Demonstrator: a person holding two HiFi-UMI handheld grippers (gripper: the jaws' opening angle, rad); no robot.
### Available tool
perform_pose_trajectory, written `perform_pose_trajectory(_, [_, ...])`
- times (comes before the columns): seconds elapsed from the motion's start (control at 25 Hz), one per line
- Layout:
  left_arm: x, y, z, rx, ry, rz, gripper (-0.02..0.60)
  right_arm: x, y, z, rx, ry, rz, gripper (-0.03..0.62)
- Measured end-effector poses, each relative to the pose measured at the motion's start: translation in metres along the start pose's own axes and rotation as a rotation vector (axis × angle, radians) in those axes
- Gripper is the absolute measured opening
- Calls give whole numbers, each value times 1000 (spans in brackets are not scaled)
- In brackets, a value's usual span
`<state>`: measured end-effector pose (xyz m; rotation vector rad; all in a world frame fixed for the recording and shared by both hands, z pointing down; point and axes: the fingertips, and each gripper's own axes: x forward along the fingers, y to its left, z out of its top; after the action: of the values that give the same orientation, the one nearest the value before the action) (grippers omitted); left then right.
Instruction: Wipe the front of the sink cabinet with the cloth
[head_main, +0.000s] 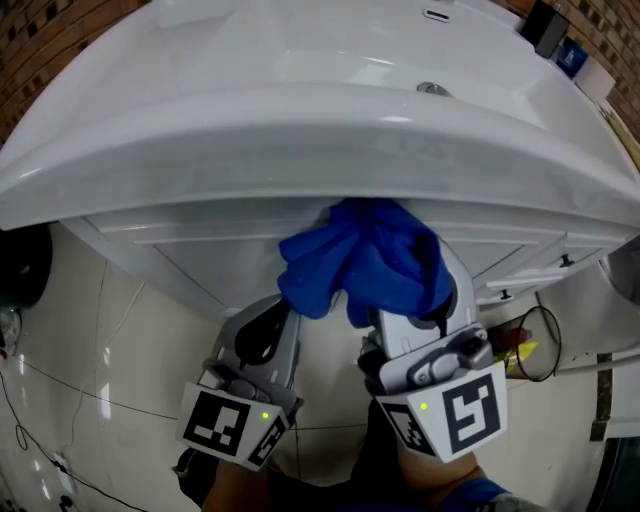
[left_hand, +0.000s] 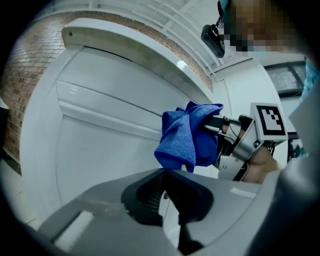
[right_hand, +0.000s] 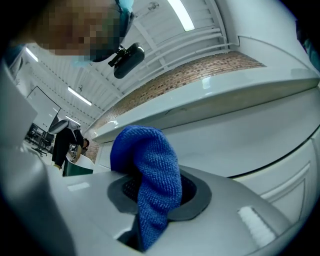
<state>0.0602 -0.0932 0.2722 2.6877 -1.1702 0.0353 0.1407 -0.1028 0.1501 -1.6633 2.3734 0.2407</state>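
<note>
White basin overhung the sink cabinet front, with brick wall beyond. You held both grippers side by side, aimed up at the cabinet. Your right gripper was clamped on the blue cloth, bunched near the panel under the basin's rim; whether it touched was unclear. Your left gripper, to its left, had its jaws closed on nothing. Cloth hid the right jaw tips.

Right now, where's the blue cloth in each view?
Head view: cloth centre, held by the right gripper.
Left gripper view: cloth centre-right, before the cabinet front.
Right gripper view: cloth lower centre, between the jaws.
Shared landmark: white sink rim overhanging above the cloth.
</note>
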Motion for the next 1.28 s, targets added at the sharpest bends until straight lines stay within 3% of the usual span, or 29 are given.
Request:
perform_pose_trajectory(0.24, [37,-37,-21,4,52,-86,3,-28,-56,5,-10,-2,-68,89])
perform_pose_trajectory(0.44, [60,-79,-32,-10,70,-239,3,-53,-100,7,-19,-2,-158,89])
perform_pose_trajectory(0.68, [78,-117,-46,22,87,-334,3,-83,-152,7,1,-2,-245,89])
perform_pose_trajectory(1.04, [99,-143,-77,42,145,-393,3,-136,-248,28,-29,-12,-480,89])
perform_pose_trajectory(1.28, [103,-142,-83,82,155,-386,3,-145,-268,31,-46,2,-485,91])
